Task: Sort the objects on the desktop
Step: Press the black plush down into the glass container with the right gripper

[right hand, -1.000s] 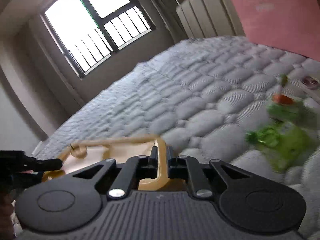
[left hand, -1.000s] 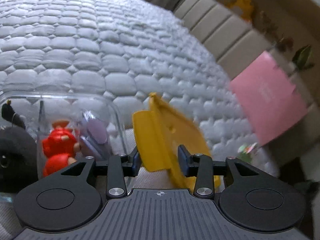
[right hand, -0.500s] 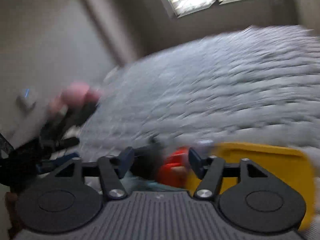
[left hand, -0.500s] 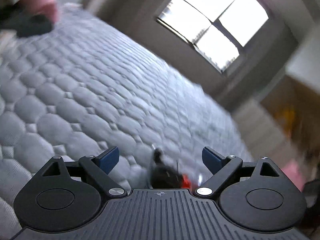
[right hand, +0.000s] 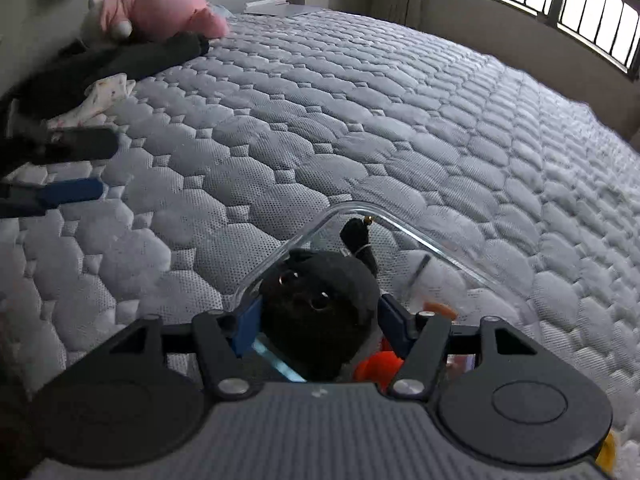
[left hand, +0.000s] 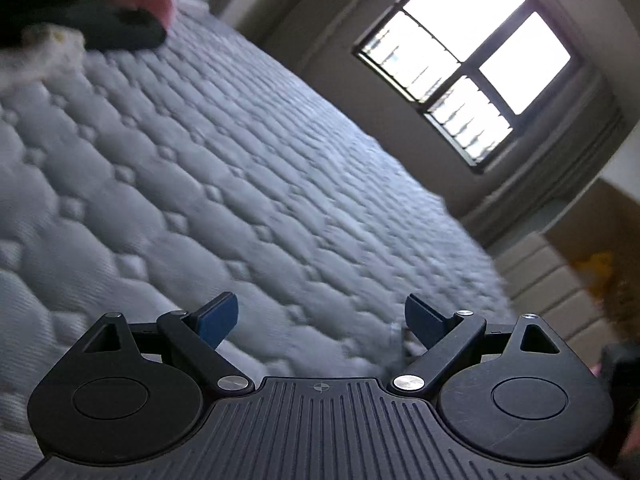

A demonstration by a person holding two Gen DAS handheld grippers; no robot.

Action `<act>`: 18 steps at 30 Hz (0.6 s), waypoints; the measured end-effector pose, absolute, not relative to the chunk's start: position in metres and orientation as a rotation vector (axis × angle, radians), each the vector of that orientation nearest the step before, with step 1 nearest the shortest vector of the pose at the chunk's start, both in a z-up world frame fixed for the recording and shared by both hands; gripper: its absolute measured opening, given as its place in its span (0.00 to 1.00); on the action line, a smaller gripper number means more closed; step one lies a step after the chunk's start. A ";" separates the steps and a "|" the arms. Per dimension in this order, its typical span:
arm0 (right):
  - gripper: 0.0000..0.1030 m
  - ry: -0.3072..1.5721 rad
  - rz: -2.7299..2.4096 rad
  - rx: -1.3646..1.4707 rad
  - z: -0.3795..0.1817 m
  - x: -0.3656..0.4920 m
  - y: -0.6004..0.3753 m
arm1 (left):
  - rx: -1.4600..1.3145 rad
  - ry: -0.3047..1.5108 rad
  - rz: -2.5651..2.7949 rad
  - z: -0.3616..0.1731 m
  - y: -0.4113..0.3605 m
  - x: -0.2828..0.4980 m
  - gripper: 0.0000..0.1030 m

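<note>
Both grippers dropped the yellow lid; right gripper (right hand: pixel 318 322) now straddles black toy (right hand: pixel 320 304)

Round black plush toy (right hand: pixel 320 312) and orange toy (right hand: pixel 378 366) inside clear container (right hand: pixel 420 238) on mattress.

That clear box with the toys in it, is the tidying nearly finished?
Partly, it seems. The clear box already holds an orange toy. The right hand-held gripper has its fingers on either side of a black plush at the box; whether it grips it, I cannot tell. The left hand-held gripper is open and empty over the mattress. What remains to sort is out of view.
</note>
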State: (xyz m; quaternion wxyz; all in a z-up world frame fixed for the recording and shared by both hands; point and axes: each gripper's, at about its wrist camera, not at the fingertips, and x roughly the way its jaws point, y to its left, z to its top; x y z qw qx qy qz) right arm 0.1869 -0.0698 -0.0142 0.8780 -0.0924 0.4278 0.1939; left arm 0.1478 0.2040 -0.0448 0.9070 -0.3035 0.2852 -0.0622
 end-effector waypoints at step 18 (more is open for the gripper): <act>0.50 1.299 0.318 0.498 0.013 0.258 -0.147 | -0.252 0.724 -0.414 -0.042 0.111 0.148 0.96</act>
